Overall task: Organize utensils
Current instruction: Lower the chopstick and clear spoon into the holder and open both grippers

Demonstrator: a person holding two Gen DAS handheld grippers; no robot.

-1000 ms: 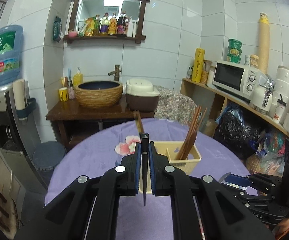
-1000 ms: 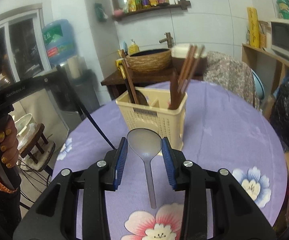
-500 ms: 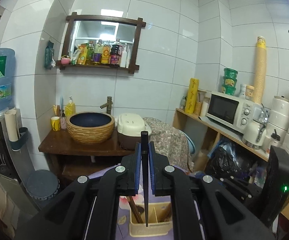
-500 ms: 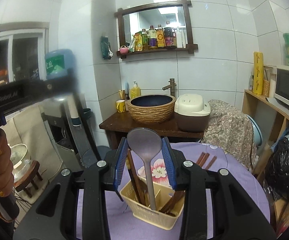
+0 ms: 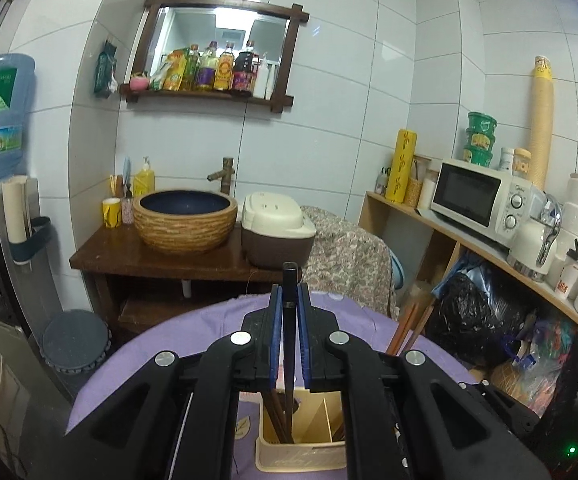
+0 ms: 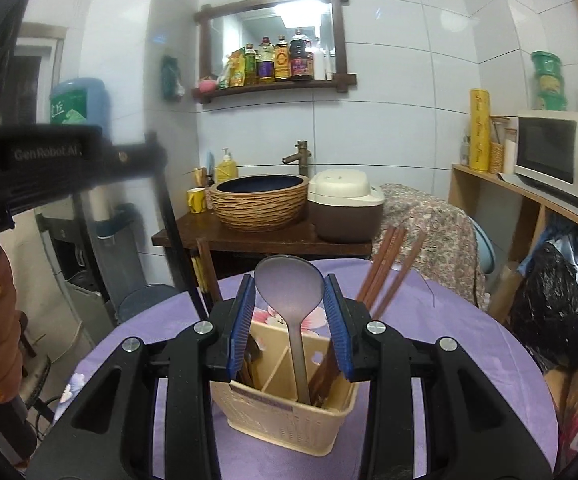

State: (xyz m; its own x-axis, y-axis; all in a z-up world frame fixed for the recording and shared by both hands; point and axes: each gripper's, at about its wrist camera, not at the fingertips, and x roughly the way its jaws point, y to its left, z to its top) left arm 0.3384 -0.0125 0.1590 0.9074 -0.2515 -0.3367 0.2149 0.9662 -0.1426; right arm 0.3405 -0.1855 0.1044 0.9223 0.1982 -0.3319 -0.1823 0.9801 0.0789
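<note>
Left hand-held gripper (image 5: 289,334): you are clamping a dark utensil (image 5: 289,344). Right hand-held gripper (image 6: 289,320): you are gripping the grey spoon (image 6: 291,300). Be lowering each vertically into a free compartment of the caddy (image 6: 285,416).

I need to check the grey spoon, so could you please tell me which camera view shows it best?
The right wrist view: the grey spoon stands clamped between the right gripper fingers, bowl and handle plain, above the utensil holder. The left wrist view does not show it.

Home kitchen corner: tiled walls, basin (image 5: 185,220) with tap (image 5: 223,174), rice cooker (image 5: 277,230), microwave (image 5: 479,198), sauce bottles (image 5: 217,70) on shelf.
</note>
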